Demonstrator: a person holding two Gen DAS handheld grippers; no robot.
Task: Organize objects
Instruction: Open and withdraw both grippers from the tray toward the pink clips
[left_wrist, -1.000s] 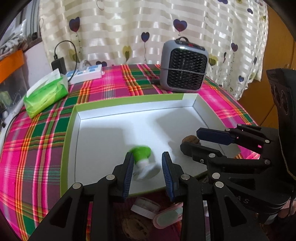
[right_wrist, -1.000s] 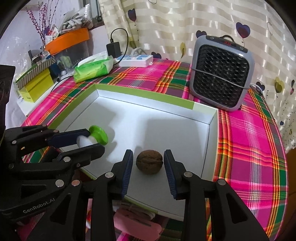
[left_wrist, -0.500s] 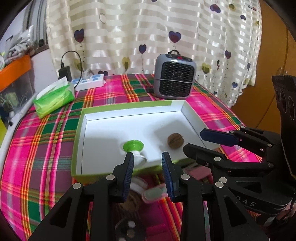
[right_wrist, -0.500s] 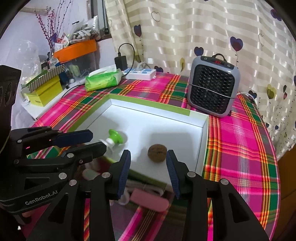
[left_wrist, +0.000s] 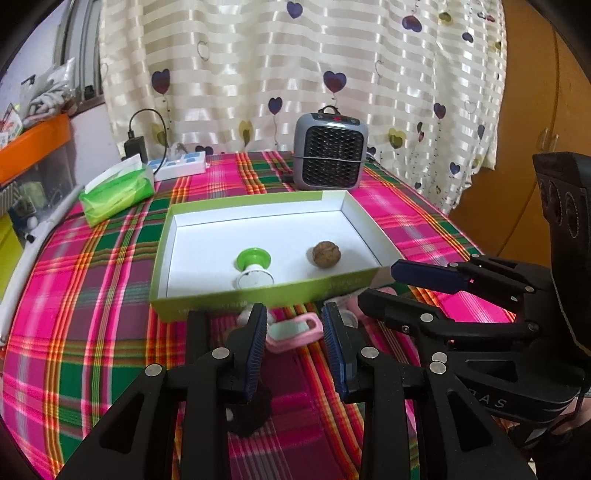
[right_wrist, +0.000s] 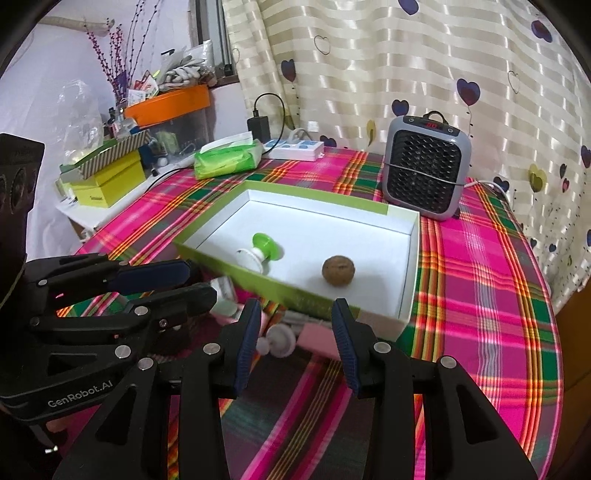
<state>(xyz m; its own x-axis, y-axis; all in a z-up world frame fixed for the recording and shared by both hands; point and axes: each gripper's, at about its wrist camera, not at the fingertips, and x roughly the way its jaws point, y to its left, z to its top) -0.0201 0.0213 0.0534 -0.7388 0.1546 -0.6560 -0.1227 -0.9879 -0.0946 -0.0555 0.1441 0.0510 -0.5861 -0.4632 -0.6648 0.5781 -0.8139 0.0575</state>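
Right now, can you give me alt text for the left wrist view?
A walnut and a green-topped stopper lie in a shallow green box on a plaid tablecloth. Both hand-held grippers, left and right, hang open and empty before it, above pink clutter.

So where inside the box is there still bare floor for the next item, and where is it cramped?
Box: the back half, behind the green-capped piece and walnut, is bare, and so is the left strip by the wall. The tablecloth just in front of the box is crowded: pink case and other small items.
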